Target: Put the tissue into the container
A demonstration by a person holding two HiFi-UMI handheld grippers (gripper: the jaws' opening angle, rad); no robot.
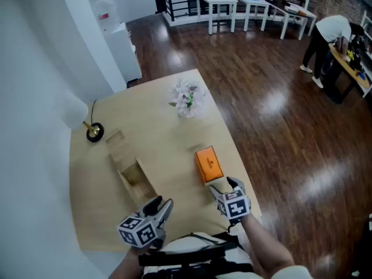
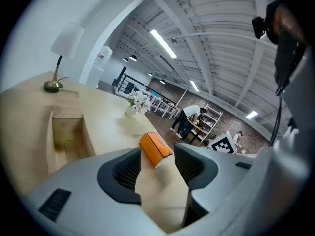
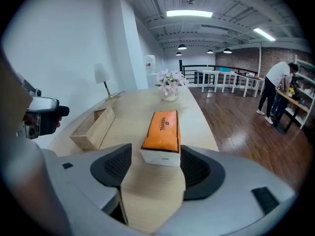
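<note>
0 done I'd say: tissue pack (image 1: 208, 164) on table (image 1: 151, 127) mid-frame, outside wooden box (image 1: 131, 170) to its left. My R gripper (image 1: 225, 185) open round its near end, not squeezing; L gripper (image 1: 164, 202) open, empty

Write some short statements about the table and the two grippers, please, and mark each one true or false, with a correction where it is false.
1. The orange tissue pack lies on the table, outside the wooden container. True.
2. The left gripper holds the tissue pack. False: it is open and holds nothing; the pack lies farther off on the table.
3. A vase of flowers stands on the far part of the table. True.
4. The lamp stands on the floor. False: it stands on the table, next to the wall.
5. The right gripper is nearer to the tissue pack than the left gripper is. True.
</note>
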